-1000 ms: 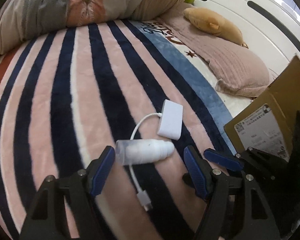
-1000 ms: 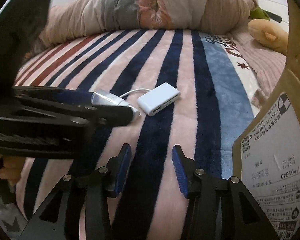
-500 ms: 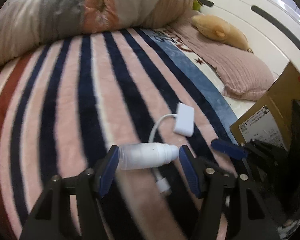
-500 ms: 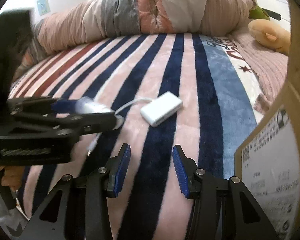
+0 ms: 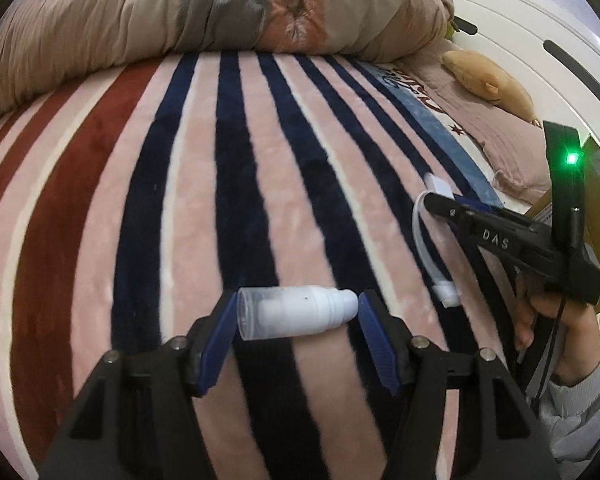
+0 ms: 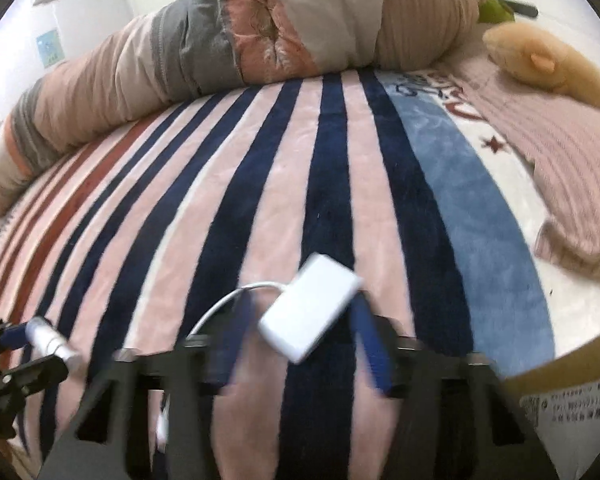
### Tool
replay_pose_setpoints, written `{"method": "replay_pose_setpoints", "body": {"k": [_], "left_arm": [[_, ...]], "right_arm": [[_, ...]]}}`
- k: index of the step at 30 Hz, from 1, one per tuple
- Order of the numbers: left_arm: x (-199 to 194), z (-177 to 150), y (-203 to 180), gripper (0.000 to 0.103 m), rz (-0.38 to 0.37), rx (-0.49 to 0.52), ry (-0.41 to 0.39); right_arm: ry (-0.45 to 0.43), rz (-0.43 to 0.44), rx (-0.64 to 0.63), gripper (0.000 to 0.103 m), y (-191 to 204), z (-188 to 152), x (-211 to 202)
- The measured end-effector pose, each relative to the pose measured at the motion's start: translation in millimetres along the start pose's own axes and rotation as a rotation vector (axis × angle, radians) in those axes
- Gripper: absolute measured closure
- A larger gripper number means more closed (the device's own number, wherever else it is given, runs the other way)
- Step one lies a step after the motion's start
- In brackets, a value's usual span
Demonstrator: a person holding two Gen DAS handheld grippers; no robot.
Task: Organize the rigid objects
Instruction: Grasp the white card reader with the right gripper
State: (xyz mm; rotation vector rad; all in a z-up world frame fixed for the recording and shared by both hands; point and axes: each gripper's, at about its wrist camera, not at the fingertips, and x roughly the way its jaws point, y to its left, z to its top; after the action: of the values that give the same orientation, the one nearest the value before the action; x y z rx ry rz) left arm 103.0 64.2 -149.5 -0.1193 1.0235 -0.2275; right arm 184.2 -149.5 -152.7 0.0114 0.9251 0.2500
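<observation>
Left tongs [image 5: 298, 316] clamp the pump bottle [image 5: 296, 312] endwise above the striped blanket [image 5: 180, 200].
Only the right wrist view shows the right tongs [image 6: 300, 344] apart around the white adapter [image 6: 310, 306].

Bed covered by plush striped blanket [image 5: 228, 184]: pink ground with navy bands, dark red bands toward the left side, one pale blue band and a white field with lettering and a star toward the right. Rolled-up quilt [image 5: 220, 12], beige, grey and salmon, lies across the far edge of the blanket. Ribbed pink pillow [image 6: 572, 184] rests at far right, a tan plush toy [image 6: 540, 64] on or just behind it. White adapter [image 6: 310, 312] with its thin cable [image 5: 422, 240] lies on the stripes; cable plug [image 5: 446, 294] rests on the blanket. Cardboard box [image 6: 560, 392] edge at near right; contact with the bed cannot be told.
</observation>
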Motion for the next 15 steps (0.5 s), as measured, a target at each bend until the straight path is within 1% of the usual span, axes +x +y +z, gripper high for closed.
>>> {"method": "replay_pose_setpoints", "body": {"k": [2,6,9,12,15], "left_arm": [[-0.4,-4.0,0.8,0.045,-0.009,-0.003,0.000],[-4.0,-11.3,1.2,0.045,-0.022,0.000,-0.002],[-4.3,-16.9,2.1,0.044,-0.021,-0.005,-0.006],[-2.1,-19.0,0.3,0.044,-0.010,-0.007,-0.013],[-8.0,-19.6,-0.6,0.045,-0.015,-0.013,-0.026]], "right_arm": [[0.005,0.022,-0.044,0.079,4.9,-3.3,-3.9],[0.025,0.099,-0.090,0.079,13.2,-18.8,-18.4],[0.028,0.090,-0.130,0.079,17.6,-30.5,-26.8],[0.037,0.074,-0.134,0.079,19.3,-36.6,-27.2],[0.016,0.101,-0.137,0.079,25.2,-35.6,-39.6]]}}
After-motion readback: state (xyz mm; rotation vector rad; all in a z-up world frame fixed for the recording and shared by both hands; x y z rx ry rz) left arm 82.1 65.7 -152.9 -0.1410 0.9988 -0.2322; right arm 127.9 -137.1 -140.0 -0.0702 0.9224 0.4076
